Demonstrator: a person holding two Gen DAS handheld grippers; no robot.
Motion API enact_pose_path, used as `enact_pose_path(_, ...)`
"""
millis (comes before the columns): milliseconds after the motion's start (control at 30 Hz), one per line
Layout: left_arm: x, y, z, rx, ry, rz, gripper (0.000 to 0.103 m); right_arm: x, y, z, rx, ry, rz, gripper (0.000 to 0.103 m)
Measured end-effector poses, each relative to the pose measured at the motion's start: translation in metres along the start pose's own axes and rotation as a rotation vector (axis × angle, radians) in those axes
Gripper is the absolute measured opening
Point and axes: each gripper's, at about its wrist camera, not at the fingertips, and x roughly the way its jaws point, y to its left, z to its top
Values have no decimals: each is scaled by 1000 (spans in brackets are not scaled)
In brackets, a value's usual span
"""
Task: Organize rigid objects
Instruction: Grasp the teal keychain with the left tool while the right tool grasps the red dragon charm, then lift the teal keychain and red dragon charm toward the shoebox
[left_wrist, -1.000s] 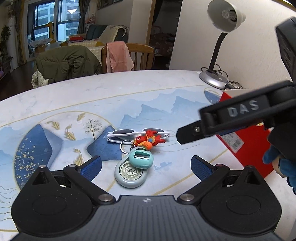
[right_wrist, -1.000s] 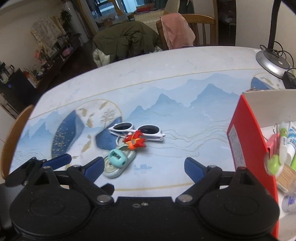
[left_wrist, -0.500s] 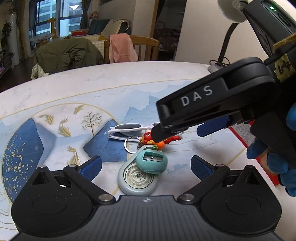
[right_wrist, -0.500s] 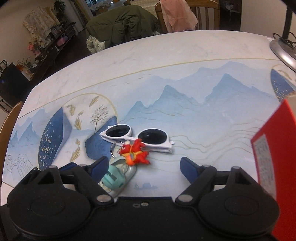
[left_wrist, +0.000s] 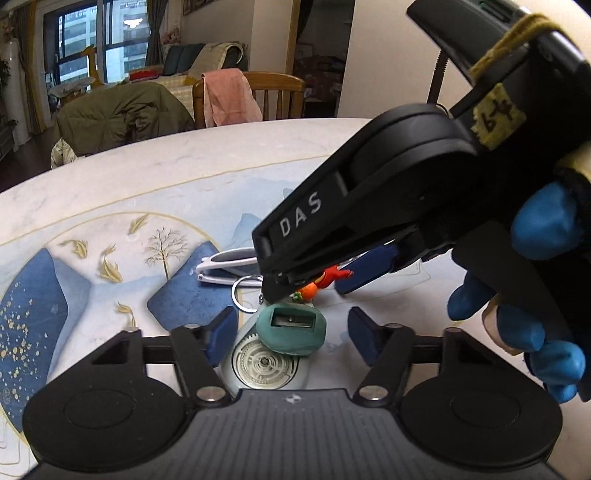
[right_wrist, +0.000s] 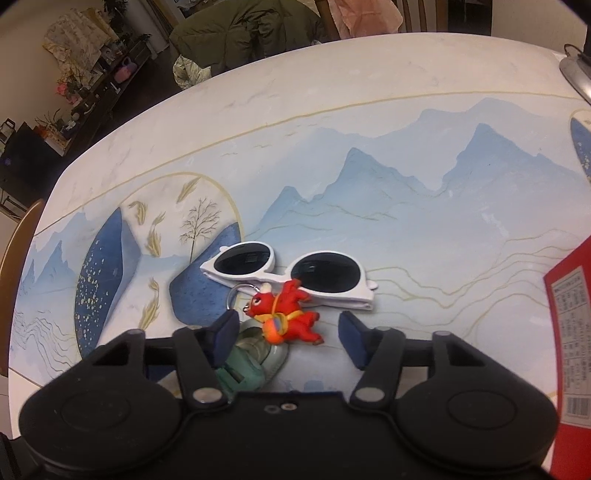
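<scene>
A teal pencil sharpener (left_wrist: 291, 329) lies on a round grey tape measure (left_wrist: 264, 365), between the open fingers of my left gripper (left_wrist: 291, 334). Just beyond lie a red toy keychain (right_wrist: 286, 317) with a metal ring and white sunglasses (right_wrist: 288, 275). My right gripper (right_wrist: 288, 334) is open and low over the keychain, its fingers on either side of it. In the left wrist view the right gripper (left_wrist: 314, 288) reaches in from the right and hides most of the keychain (left_wrist: 327, 278) and sunglasses (left_wrist: 225, 264).
A red box (right_wrist: 570, 332) stands at the right edge of the table. A lamp base (right_wrist: 576, 74) sits at the far right. Chairs draped with a green jacket (left_wrist: 122, 110) and a pink cloth (left_wrist: 229, 96) stand behind the table.
Both grippers have moved closer to the cluster of objects. The right gripper has come down over the keychain and now fills the right of the left wrist view.
</scene>
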Motion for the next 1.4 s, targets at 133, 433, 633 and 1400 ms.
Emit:
enact_pose_path(133, -1, -4, -1, 36, -9, 15, 45, 1, 1, 0, -2, -3, 9, 43)
enact_pose_path(433, -4, -5, -1, 43, 1, 25, 39, -8, 4, -3, -12, -39, 19, 23)
enact_pose_path(633, -11, 0, 0, 6, 19, 23, 39, -25, 7, -8, -14, -77, 46, 20)
enact_pose_path(1400, -103, -33, 32, -19, -32, -21, 39, -160, -13, -51, 7, -297, 112, 17)
